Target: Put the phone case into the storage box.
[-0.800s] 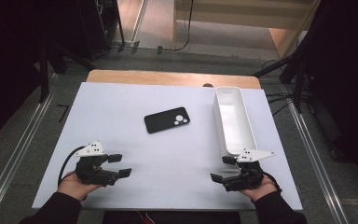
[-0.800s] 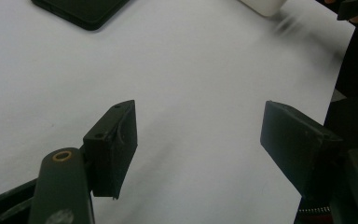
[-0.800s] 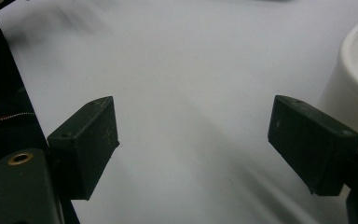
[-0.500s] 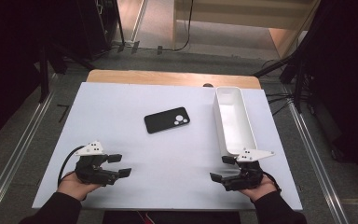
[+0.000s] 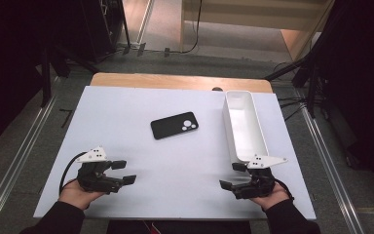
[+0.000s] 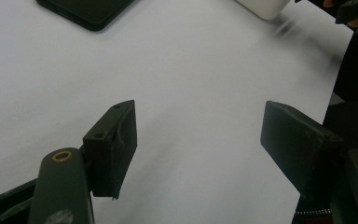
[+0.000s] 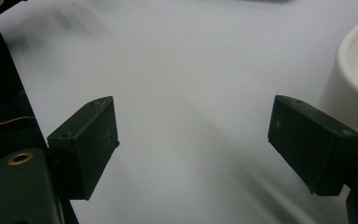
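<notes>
Nearest to you, low in the high view, sit your two grippers, one per hand. Your left gripper (image 5: 124,172) is at lower left, jaws spread, with nothing but bare sheet between them; the left gripper view confirms this. Your right gripper (image 5: 233,176) is at lower right, jaws likewise spread and empty, just beside the near end of the tray (image 5: 230,141).

Count: two grippers, one phone, one tray, one white tabletop (image 5: 126,122).

Mid-frame, slightly left of centre, one black phone (image 5: 174,125) lies flat, camera side up, well apart from both grippers. In the left gripper view its corner (image 6: 86,10) shows at the upper left edge. To its right the long white tray runs from the lower right toward the far edge of the table; its wall (image 7: 349,79) shows at the right of the right gripper view.

Against the earlier frames: nothing has shifted. Both grippers, phone and tray keep their places.
</notes>
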Motion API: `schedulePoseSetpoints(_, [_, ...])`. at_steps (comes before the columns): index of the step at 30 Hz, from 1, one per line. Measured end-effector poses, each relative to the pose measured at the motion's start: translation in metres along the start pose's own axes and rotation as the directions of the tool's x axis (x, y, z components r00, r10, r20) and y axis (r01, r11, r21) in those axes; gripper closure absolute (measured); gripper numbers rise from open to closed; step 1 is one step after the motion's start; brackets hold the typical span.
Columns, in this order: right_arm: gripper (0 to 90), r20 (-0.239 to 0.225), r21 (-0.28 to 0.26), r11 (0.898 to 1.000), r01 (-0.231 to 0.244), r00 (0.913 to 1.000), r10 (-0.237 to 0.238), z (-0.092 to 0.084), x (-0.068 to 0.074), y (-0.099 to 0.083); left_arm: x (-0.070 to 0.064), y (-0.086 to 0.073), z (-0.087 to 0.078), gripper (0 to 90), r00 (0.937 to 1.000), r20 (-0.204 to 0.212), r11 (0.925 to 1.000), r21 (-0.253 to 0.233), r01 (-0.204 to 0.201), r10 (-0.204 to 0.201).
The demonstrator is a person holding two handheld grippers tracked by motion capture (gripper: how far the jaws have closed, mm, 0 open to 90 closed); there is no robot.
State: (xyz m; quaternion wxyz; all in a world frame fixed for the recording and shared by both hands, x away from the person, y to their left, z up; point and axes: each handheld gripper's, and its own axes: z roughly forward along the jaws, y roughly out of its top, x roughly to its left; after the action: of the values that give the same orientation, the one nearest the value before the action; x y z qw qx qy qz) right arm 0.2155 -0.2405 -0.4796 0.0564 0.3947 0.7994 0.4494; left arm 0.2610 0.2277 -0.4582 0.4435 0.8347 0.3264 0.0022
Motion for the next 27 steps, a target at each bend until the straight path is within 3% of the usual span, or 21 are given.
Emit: schedulePoseSetpoints(27, [14.4, -0.012, 0.002, 1.0, 0.0, 0.9999, 0.0, 0.0003, 0.001, 0.0003, 0.0017, 0.0013, -0.0009, 26.9, 0.9998, -0.007, 0.9999, -0.004, 0.017, -0.017])
